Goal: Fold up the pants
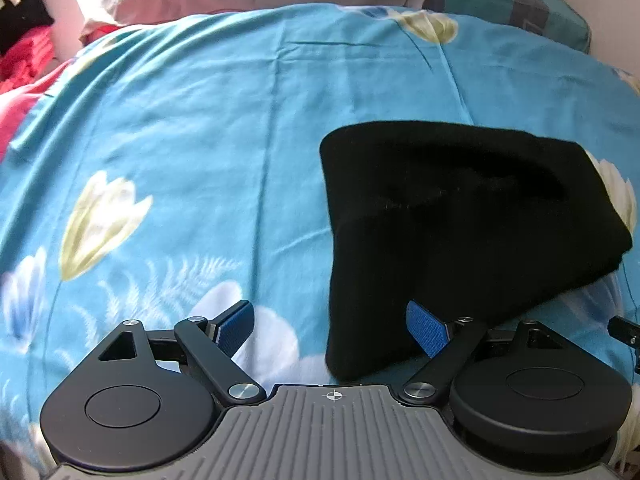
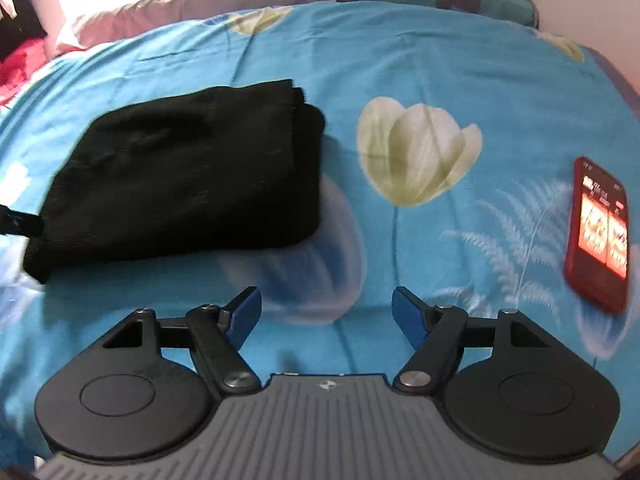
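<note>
Left wrist view: the black pants (image 1: 460, 240) are seen lying folded on the blue floral bedsheet (image 1: 200, 120). The left gripper (image 1: 332, 328) is spread wide and empty, its right finger (image 1: 426, 330) overlapping the near edge of the pants; contact cannot be judged.

Right wrist view: the pants (image 2: 180, 184) lie folded, with stacked layers visible at their right edge. The right gripper (image 2: 326, 320) is wide apart, nothing held, near and right of the pants. A red phone (image 2: 598, 232), shown only here, lies far right of the pants. Motion blur obscures detail.
</note>
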`<state>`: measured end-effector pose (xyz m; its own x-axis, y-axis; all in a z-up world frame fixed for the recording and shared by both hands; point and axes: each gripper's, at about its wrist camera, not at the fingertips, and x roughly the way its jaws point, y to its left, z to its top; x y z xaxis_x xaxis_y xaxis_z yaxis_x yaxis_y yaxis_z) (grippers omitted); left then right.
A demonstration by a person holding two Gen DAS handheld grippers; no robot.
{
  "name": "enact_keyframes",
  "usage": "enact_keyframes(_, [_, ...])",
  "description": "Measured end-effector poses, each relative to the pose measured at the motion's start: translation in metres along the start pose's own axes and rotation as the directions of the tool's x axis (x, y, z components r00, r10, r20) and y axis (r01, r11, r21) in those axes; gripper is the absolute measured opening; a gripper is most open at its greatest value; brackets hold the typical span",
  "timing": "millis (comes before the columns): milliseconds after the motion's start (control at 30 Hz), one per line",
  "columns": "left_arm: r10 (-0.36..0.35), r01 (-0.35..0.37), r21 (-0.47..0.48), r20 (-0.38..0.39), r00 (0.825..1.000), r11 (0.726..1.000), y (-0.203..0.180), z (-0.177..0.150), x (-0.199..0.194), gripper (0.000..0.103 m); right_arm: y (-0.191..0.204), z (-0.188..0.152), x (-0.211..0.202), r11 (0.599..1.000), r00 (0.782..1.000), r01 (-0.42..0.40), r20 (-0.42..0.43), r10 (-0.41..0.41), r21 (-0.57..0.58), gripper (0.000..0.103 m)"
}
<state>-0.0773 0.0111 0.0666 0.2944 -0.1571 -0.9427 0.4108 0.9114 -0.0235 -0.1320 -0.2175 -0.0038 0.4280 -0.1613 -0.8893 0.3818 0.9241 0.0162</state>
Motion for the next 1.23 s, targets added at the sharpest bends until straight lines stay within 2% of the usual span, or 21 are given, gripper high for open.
enact_keyframes(233, [0.043,-0.043,0.013,-0.019,0.999,0.999,-0.007,-0.021,-0.018,0.103,0.033,-0.004,-0.020,0.997,0.997,-0.065,0.027,0.066,-0.048,0.079])
enact_keyframes(400, [0.049,-0.048,0.023,-0.037,0.998,0.999,-0.011,-0.030,-0.019,0.103,0.048,-0.007,-0.030,0.993,0.995,-0.093,0.038,0.096,-0.072,0.079])
enact_keyframes(833, [0.027,-0.025,0.044,-0.043,0.999,0.999,-0.012,-0.039,-0.017,0.103,0.054,-0.016,-0.033,0.995,0.996,-0.088,0.019,0.089,-0.047,0.080])
enact_keyframes(1233, [0.003,-0.001,0.055,-0.033,0.999,0.998,-0.014,-0.035,-0.014,0.103,0.056,-0.018,-0.028,0.996,0.996,-0.084,-0.001,0.084,-0.021,0.083])
